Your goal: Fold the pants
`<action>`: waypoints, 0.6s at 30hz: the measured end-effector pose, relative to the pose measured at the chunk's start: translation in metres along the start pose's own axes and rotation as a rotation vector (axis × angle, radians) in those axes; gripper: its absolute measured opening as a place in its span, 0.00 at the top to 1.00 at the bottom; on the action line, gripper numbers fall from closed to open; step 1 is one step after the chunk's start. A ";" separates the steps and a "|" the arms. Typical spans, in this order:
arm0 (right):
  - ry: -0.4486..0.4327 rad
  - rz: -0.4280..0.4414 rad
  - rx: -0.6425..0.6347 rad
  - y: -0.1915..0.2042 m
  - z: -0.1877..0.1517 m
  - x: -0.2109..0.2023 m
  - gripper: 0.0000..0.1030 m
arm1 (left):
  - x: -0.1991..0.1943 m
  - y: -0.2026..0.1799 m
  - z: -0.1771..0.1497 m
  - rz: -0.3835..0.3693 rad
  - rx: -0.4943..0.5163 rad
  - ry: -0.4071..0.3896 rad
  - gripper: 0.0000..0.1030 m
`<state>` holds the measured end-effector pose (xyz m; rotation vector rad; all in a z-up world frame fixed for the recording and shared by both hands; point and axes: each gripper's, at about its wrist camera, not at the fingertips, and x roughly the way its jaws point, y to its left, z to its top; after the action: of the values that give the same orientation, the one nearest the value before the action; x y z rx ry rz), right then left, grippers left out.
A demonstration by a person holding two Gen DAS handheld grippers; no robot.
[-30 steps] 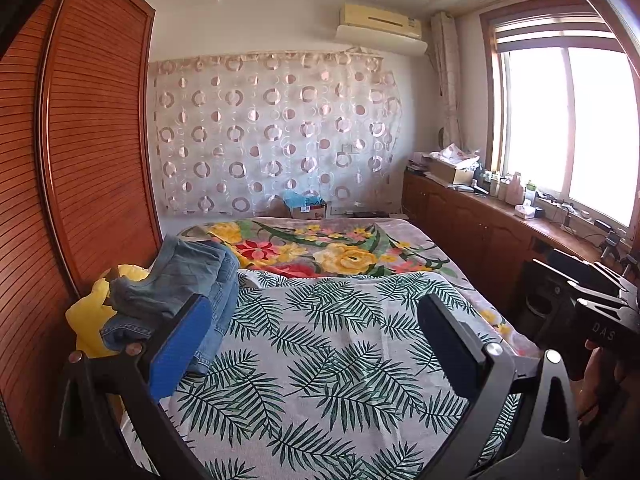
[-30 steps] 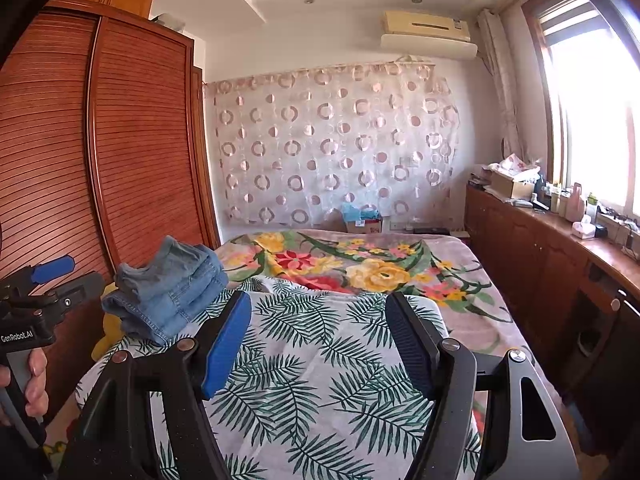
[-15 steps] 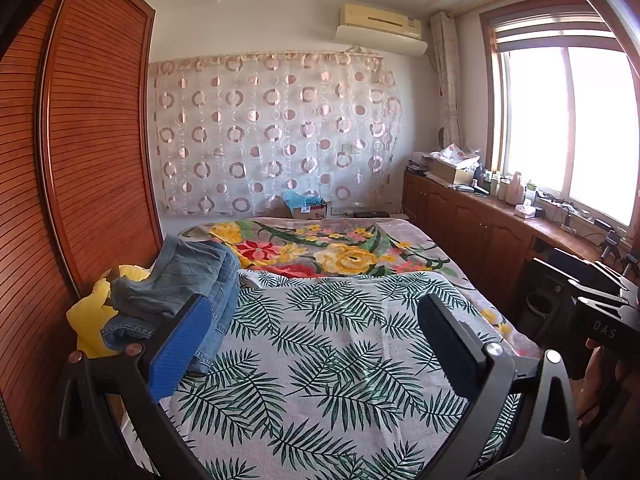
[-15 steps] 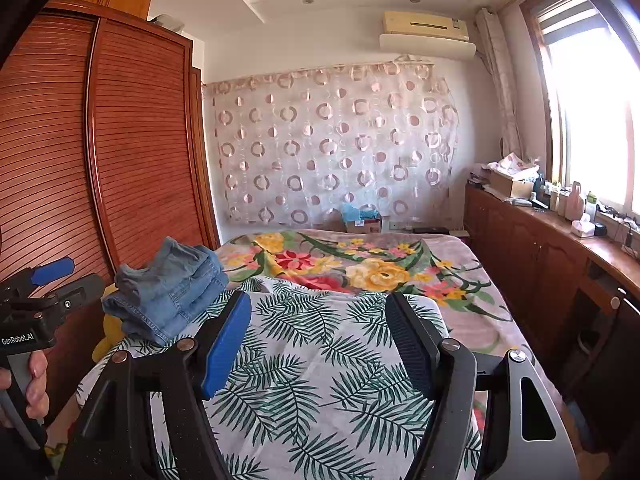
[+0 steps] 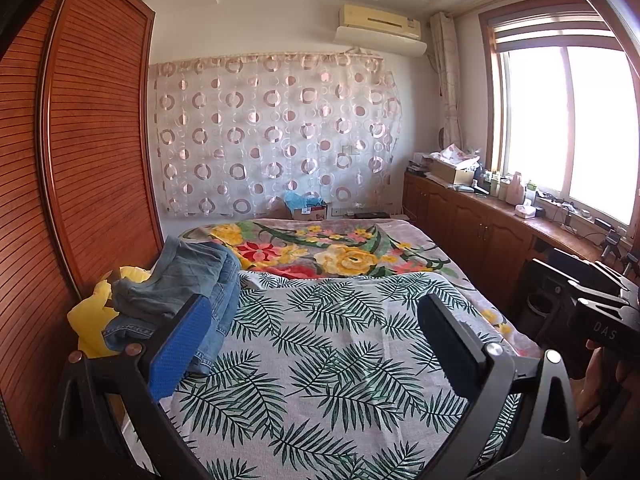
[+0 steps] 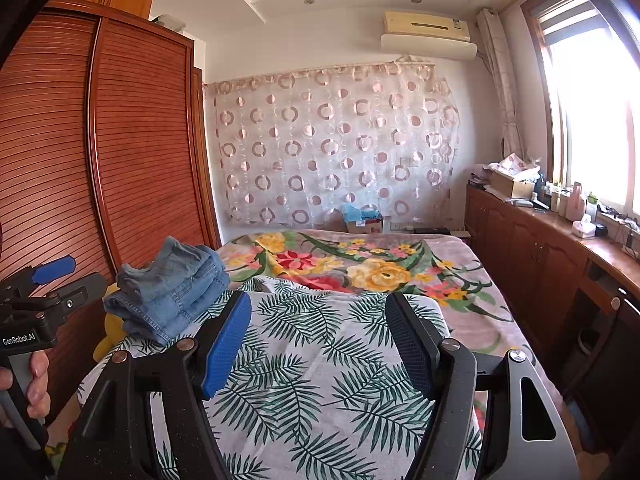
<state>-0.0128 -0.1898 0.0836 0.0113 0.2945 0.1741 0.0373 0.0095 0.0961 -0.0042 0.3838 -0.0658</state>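
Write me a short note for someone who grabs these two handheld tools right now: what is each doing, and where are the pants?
Left gripper: open, nothing between its fingers, above the leaf-print sheet.
Right gripper: open, empty too.
Jeans: stacked, folded, at the bed's left edge by the wardrobe, over something yellow.
Done: the visible jeans look folded.
Left: no unfolded pants in view; check for more.

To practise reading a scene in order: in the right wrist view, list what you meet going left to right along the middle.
Wooden wardrobe → folded jeans → leaf-print sheet → floral blanket → wooden cabinets → window.
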 end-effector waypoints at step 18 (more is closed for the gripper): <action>-0.002 0.001 0.000 -0.003 0.000 0.000 0.31 | 0.000 0.000 -0.001 0.001 0.001 0.000 0.00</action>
<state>-0.0122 -0.1925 0.0833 0.0116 0.2924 0.1753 0.0372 0.0092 0.0953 -0.0027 0.3833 -0.0646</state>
